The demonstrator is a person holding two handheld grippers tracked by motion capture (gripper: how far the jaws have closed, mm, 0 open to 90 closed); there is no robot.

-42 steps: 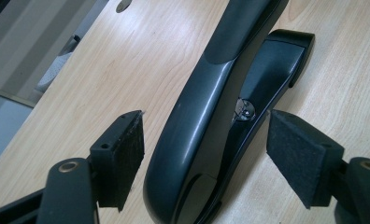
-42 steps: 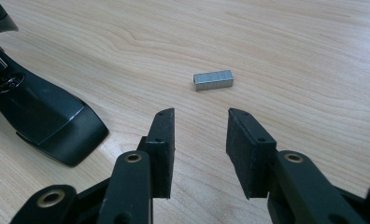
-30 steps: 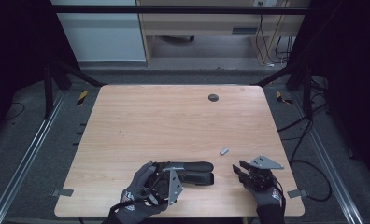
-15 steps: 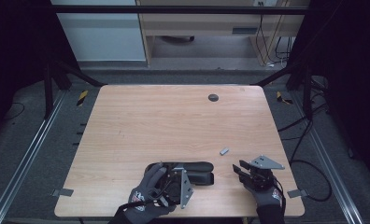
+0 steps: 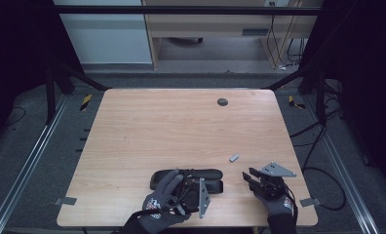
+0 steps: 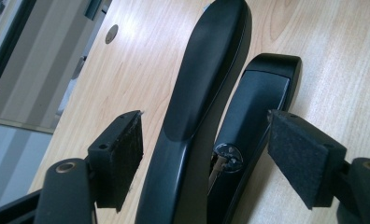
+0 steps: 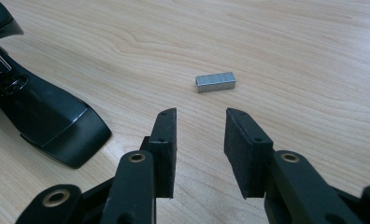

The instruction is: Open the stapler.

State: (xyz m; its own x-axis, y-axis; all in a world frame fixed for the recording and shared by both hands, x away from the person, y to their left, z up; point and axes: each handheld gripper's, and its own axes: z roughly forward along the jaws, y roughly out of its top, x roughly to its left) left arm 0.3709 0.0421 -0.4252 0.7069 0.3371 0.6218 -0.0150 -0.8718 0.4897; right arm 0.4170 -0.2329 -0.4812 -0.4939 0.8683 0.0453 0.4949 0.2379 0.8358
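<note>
the table (image 5: 132, 126) is bearing a black stapler (image 5: 188, 178) near its front edge; the left gripper (image 6: 206, 154), having slid in, is straddling it with jaws unclenched, while the right gripper (image 7: 199, 149), jaws just narrowing yet empty, is aiming at the staple block (image 7: 215, 81), suggesting reloading.

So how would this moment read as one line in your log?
left gripper: open, astride stapler | right gripper: open, closing, nothing between | staple block: on table
</note>
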